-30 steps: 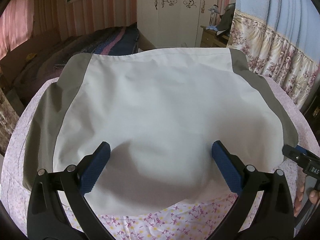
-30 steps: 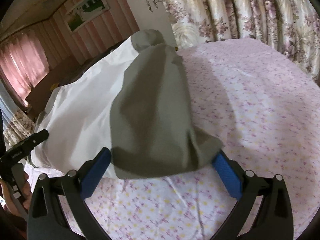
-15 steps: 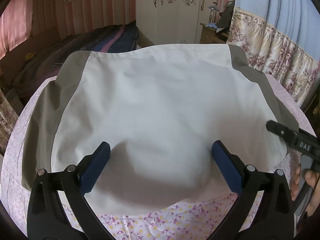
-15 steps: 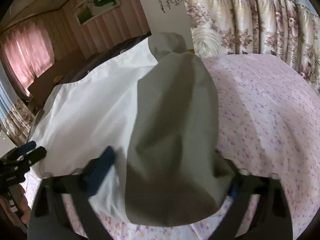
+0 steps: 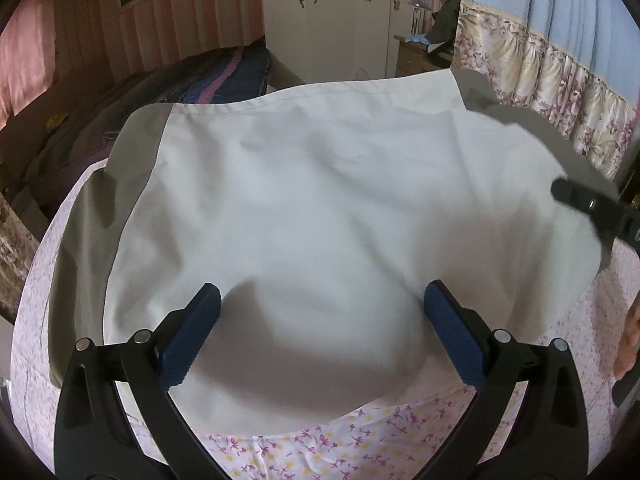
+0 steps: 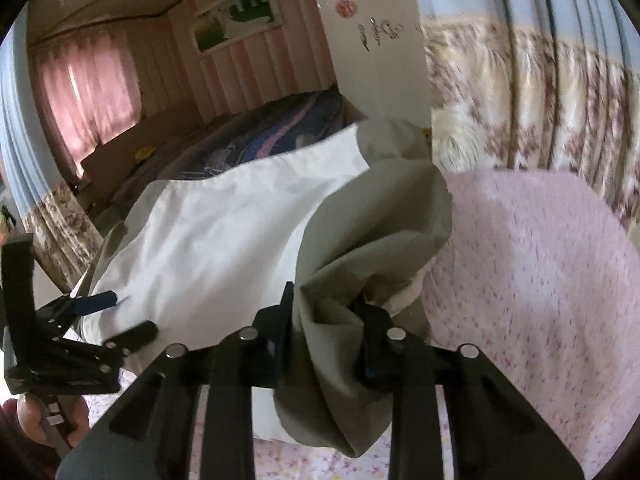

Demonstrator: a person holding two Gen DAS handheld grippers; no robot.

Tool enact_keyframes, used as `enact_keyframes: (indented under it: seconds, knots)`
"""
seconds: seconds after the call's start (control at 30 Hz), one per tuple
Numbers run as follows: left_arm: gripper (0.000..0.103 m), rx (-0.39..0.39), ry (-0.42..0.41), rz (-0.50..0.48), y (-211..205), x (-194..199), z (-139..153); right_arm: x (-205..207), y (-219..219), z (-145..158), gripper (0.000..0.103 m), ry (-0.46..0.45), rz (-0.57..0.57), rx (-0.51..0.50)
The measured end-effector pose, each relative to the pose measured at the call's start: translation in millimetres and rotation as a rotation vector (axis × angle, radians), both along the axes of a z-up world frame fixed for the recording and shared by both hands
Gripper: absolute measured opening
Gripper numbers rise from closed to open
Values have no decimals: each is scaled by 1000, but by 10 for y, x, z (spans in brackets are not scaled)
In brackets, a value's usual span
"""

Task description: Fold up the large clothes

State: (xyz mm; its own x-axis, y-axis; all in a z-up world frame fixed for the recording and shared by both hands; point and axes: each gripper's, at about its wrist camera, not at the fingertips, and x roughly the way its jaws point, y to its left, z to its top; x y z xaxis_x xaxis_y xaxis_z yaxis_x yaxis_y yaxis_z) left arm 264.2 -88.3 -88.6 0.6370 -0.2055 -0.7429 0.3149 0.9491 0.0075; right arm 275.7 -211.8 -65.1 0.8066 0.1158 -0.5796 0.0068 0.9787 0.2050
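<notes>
Closing right tongs (image 6: 326, 336) bunching smooth grey sleeve (image 6: 360, 264); left tongs (image 5: 320, 336) apart over white garment (image 5: 320, 200).

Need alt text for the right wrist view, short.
The right gripper is closing its fingers on a bunched grey sleeve of a white garment spread over a pink floral sheet. The left gripper, held in a hand, sits open at the garment's near edge on the left. A bedroom with curtains lies behind.

Garment (image 5: 320, 200) flat on the bedsheet (image 5: 320, 452), wardrobe (image 5: 332, 20) behind it, curtain (image 5: 560, 92) to the right.
</notes>
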Motion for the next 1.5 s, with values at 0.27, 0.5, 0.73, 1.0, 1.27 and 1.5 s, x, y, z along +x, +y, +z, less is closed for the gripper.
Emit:
enact_keyframes:
  seconds: [0.27, 0.5, 0.73, 1.0, 1.27, 1.5]
  knots:
    - [100, 14, -3, -21, 10, -1, 73, 160, 434, 386, 26, -48, 104, -99]
    - [100, -5, 3, 4, 214, 65, 121, 262, 423, 450, 27, -13, 62, -71]
    - [100, -14, 15, -6, 182, 87, 50, 37, -360, -76, 51, 116, -102, -6]
    - [100, 2, 5, -10, 179, 71, 49, -98, -761, -585, 84, 213, -119, 216]
    - [100, 14, 2, -2, 178, 43, 61, -127, -609, -694, 90, 267, -99, 185]
    - [100, 43, -16, -6, 176, -10, 68, -464, -632, -627, 88, 253, -152, 213]
